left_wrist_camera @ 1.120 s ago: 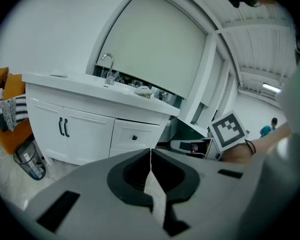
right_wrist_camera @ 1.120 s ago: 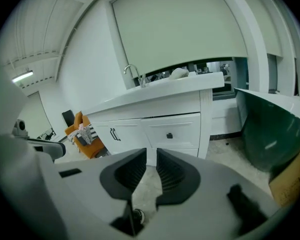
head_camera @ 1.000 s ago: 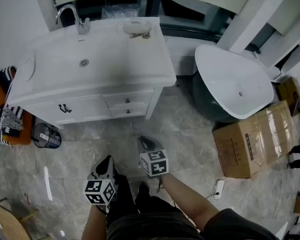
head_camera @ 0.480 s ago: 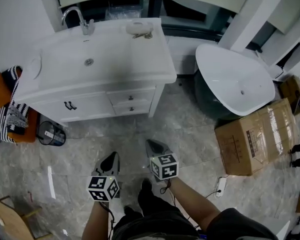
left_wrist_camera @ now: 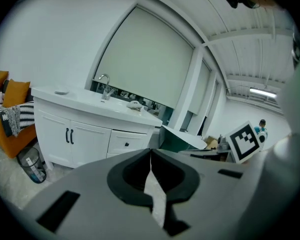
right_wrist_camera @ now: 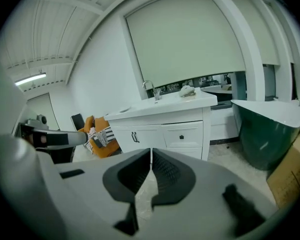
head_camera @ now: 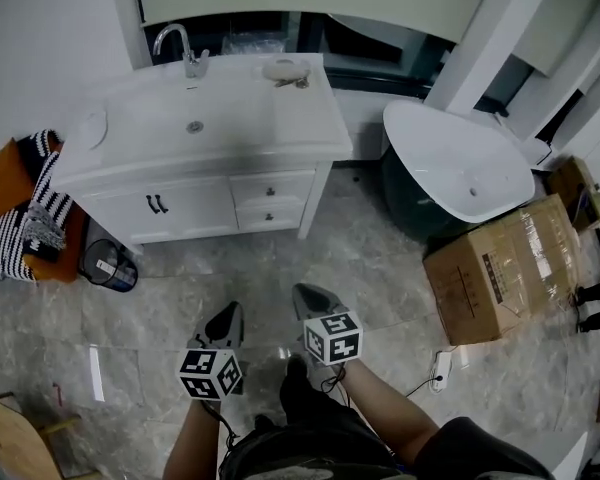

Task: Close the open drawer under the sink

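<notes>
The white vanity (head_camera: 210, 138) with its sink stands at the upper left of the head view. Its two small drawers (head_camera: 270, 202) sit flush with the front, beside the double doors (head_camera: 158, 206). Both drawers also show in the left gripper view (left_wrist_camera: 127, 143) and in the right gripper view (right_wrist_camera: 182, 135). My left gripper (head_camera: 230, 314) and right gripper (head_camera: 306, 294) hover side by side over the floor, well short of the vanity and pointing at it. The left gripper's (left_wrist_camera: 150, 151) jaws are shut and hold nothing. The right gripper's (right_wrist_camera: 151, 151) jaws are shut and hold nothing too.
A green and white bathtub (head_camera: 460, 168) stands right of the vanity, with a cardboard box (head_camera: 505, 268) in front of it. A small bin (head_camera: 110, 268) and an orange seat with striped cloth (head_camera: 25, 208) are at the left. A plug (head_camera: 440, 368) lies on the floor.
Both grippers have drawn back from the vanity toward the person and risen a little. The vanity now sits farther up the head view. The drawers look flush throughout.
</notes>
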{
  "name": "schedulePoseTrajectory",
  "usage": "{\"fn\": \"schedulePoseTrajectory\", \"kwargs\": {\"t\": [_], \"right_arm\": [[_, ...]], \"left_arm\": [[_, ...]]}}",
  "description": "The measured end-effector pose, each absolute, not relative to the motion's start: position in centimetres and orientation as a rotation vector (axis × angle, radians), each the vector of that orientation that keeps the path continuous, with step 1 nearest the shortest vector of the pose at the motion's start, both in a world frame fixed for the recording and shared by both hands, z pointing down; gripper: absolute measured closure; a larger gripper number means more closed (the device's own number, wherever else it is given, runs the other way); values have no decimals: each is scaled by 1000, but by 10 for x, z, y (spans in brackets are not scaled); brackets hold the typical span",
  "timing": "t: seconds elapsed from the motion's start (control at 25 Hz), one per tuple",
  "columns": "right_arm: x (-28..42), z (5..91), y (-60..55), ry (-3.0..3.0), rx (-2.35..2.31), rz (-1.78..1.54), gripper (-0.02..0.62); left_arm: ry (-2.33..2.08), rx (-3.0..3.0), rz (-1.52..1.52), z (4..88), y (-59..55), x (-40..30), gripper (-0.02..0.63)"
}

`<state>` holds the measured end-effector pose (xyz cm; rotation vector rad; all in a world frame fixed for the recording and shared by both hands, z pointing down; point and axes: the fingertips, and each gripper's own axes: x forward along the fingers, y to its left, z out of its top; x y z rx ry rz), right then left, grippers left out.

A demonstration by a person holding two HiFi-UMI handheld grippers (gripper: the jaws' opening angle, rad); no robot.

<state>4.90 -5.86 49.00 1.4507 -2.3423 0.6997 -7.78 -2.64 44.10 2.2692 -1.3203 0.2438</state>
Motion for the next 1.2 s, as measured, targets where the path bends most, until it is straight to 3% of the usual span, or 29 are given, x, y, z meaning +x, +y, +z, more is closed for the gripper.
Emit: {"fn": "schedulePoseTrajectory", "kwargs": {"t": [0.52, 1.2], "right_arm": [[0, 437, 65, -2424, 1476, 579, 565], [-6, 424, 162, -2453, 1511, 525, 569]], "left_arm": [[-1345, 2375, 194, 393, 91, -124, 591], [-1338, 2410, 104, 373, 168, -134, 591]]}}
